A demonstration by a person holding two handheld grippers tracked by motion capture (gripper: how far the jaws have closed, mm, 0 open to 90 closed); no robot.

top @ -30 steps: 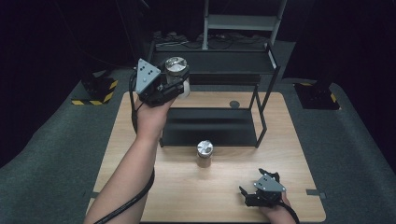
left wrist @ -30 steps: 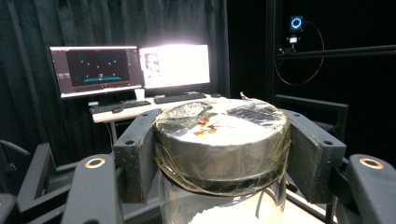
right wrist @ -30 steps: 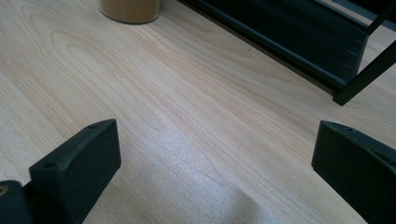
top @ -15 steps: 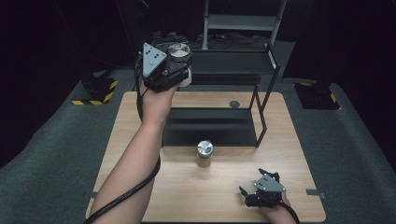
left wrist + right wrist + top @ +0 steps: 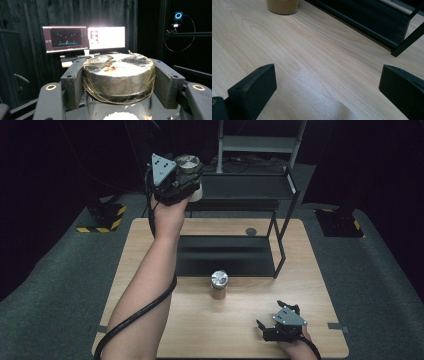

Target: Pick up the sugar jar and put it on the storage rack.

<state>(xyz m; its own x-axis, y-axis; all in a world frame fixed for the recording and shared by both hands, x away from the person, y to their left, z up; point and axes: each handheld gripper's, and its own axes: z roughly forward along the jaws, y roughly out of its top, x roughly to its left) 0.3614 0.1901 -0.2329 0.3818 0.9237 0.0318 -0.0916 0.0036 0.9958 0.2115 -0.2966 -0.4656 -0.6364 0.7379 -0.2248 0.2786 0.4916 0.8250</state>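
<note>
Item: glass jar with a taped silver lid (image 5: 189,167), white contents, upright; clamped between the two black jaws of the left gripper (image 5: 186,176), pads pressing the lid's sides as seen in the left gripper view (image 5: 119,75). Location: raised above the upper tier of the black two-tier shelf rack (image 5: 260,185), at its left end. Second jar, silver-lidded with brown contents (image 5: 219,285), upright on the wooden table (image 5: 150,235), just in front of the rack's lower tier. Right gripper (image 5: 278,320): resting on the table well in front of the rack, to the right of the second jar; jaws apart, nothing between them.
</note>
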